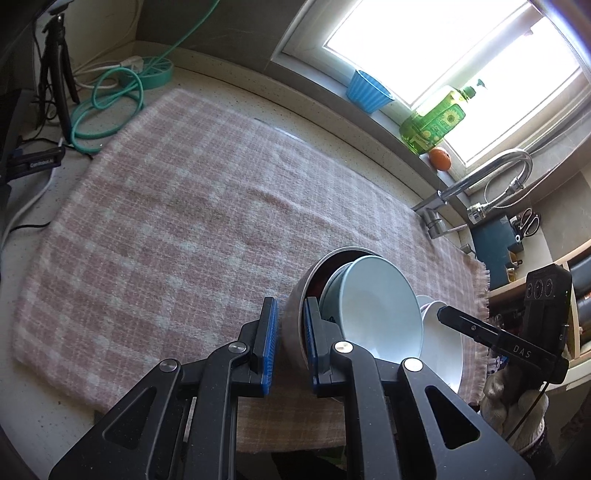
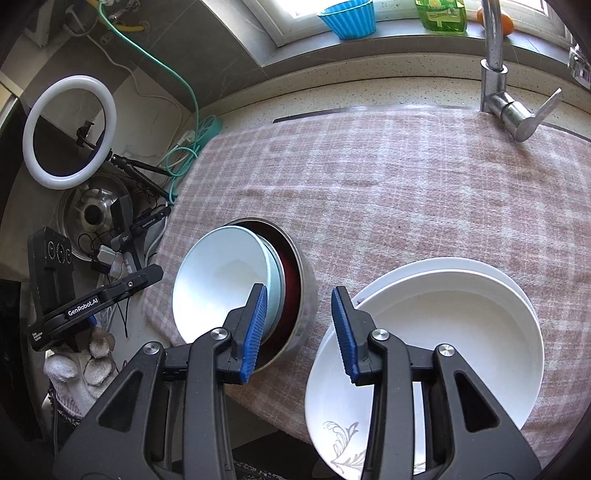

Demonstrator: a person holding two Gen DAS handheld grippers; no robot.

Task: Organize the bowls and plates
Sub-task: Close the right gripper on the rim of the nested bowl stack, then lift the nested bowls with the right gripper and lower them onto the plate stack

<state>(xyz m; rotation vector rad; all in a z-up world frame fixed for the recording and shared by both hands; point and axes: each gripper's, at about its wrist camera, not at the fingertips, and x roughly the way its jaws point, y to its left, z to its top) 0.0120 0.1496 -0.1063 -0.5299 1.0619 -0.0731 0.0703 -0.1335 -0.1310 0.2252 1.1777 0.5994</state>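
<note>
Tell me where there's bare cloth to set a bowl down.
Free: the checked cloth between the cable corner and the metal bowl, and behind it toward the faucet. Crowded: the front edge, with nested bowls and white plates.

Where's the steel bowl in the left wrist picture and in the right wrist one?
Left wrist: steel bowl lower centre, tilted, its rim between the left gripper pads.
Right wrist: steel bowl centre, left of the white plates.
Shared landmark: blue cup on the windowsill.
</note>
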